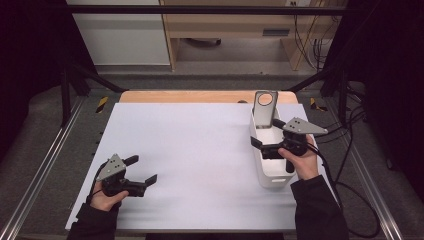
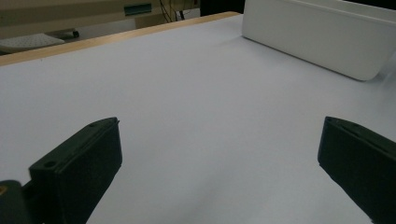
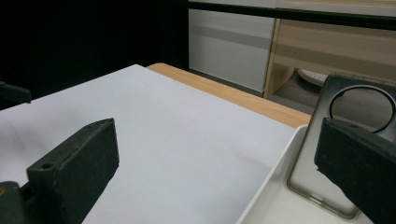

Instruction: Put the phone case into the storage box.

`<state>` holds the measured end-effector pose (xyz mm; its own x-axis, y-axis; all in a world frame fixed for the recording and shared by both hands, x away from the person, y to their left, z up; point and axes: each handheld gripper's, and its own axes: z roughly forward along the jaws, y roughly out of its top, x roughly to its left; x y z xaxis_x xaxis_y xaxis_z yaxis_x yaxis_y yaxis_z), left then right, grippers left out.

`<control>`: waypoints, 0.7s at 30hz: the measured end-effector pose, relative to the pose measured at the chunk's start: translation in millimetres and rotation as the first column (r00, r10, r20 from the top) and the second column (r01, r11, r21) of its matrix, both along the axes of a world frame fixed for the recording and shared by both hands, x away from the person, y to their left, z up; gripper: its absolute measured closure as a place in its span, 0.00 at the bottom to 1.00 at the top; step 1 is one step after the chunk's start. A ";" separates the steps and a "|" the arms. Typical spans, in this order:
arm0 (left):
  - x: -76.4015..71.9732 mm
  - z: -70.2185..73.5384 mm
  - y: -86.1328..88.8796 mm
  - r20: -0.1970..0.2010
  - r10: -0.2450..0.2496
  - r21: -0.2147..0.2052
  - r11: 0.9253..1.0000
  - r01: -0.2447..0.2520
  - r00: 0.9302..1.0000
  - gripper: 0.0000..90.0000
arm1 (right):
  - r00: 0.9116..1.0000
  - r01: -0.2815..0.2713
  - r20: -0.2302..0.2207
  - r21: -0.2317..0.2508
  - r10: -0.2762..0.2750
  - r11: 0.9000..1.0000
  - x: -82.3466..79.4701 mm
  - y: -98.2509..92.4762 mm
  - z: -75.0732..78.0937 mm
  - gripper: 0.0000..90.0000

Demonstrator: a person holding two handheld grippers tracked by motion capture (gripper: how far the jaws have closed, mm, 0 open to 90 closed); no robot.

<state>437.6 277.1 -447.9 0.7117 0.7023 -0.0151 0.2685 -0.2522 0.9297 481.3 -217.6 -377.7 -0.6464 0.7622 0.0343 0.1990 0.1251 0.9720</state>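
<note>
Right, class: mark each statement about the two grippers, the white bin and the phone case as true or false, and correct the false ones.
1. The phone case stands propped in the white bin. True.
2. The left gripper is shut on the case. False: its jaws are open, over bare table.
3. The right gripper is over the bin. True.
4. The bin is at the table's left. False: it is at the right.

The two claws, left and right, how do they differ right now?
The left claw hovers over the bare white table sheet, far from anything, while the right claw straddles the left wall of the white rectangular plastic bin. A grey phone case with a round cutout stands beside the right claw; the left has nothing near. Both are open and empty.
</note>
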 end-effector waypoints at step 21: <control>-1.1 1.4 -2.3 0.007 -0.013 -0.023 1.000 0.013 1.000 0.00 | 0.998 -0.054 0.028 -0.006 0.054 0.999 -45.5 -50.6 -43.6 0.00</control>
<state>436.4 274.7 -446.4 0.7211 0.6923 -0.0264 0.2593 -0.2345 0.9369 435.8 -268.2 -421.3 -0.6871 0.7265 0.0110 0.1640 0.1403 0.9764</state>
